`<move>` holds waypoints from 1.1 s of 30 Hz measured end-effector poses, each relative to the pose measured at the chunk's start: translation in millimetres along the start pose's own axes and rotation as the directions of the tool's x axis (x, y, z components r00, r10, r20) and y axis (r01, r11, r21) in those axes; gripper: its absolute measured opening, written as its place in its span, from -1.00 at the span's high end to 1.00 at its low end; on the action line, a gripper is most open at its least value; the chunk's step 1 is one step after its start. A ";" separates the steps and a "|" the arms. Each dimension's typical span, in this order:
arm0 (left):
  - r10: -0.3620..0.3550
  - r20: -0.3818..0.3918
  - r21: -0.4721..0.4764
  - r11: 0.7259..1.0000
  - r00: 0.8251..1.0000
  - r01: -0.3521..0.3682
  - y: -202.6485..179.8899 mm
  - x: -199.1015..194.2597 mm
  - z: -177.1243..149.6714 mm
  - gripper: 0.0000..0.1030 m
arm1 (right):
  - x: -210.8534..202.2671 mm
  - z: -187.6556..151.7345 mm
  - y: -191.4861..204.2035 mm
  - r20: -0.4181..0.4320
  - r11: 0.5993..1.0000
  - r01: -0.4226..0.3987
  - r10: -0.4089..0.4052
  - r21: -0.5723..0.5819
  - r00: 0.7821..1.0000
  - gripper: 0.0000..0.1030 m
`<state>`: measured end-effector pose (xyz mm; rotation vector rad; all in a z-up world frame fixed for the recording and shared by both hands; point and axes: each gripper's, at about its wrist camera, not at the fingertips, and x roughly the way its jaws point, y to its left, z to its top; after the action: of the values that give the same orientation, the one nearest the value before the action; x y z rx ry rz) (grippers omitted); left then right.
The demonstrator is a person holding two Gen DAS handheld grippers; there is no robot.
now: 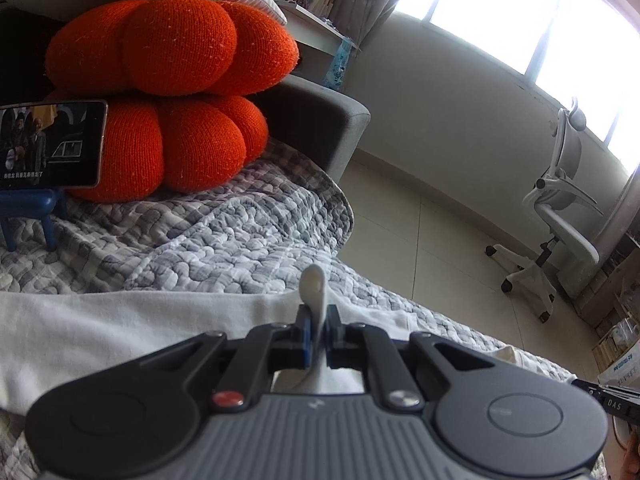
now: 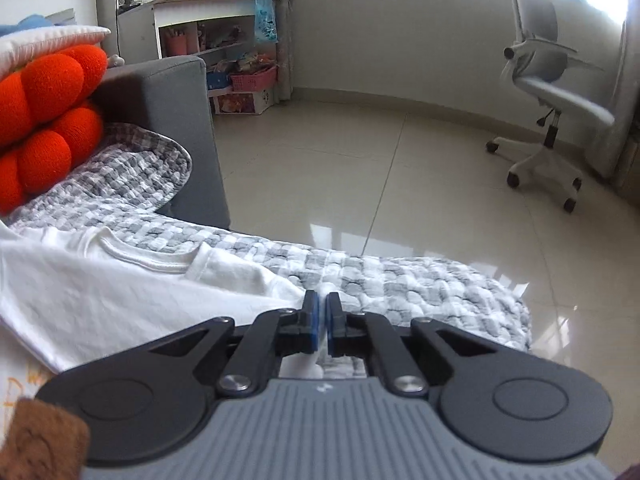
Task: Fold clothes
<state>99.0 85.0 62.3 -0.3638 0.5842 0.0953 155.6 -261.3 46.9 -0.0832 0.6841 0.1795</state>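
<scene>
White shirt (image 2: 120, 280) – grey-white checked quilt (image 1: 224, 236) – orange knit cushions (image 1: 168, 92).

Left gripper (image 1: 319, 330): ribbed grey housing, black linkage arms, blue pads, one red and one silver pivot screw. Right gripper (image 2: 322, 322): same build, both pivot screws silver, small white logo on housing.

A home bedroom or living room: quilted cover (image 1: 224, 240), cluttered desk shelves (image 2: 216, 36), swivel chair (image 2: 548, 92).
</scene>
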 end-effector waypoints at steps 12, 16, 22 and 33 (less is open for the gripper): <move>0.041 -0.057 0.021 0.999 0.998 -0.040 2.6 10.4 -4.7 0.88 | -39.9 -23.4 -5.3 -0.017 0.989 -0.106 0.108 0.099 0.994 0.67; 0.019 -0.061 -0.003 1.000 0.998 -0.019 4.3 9.2 -3.5 0.88 | -41.3 -47.7 1.8 -0.093 0.987 -0.137 0.145 0.086 0.985 0.65; -0.022 -0.065 -0.047 0.999 0.998 0.019 11.1 6.2 -1.4 0.88 | -53.0 -47.5 -5.4 -0.044 0.974 -0.162 0.171 0.161 0.984 0.55; -0.048 -0.063 -0.092 0.995 0.997 0.042 15.0 3.9 0.1 0.88 | -54.0 -55.4 -8.2 -0.023 0.970 -0.179 0.185 0.162 0.982 0.85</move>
<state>99.4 99.0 55.5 -0.4693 0.6370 0.0666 81.7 -284.2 38.4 0.1307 0.7421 0.2992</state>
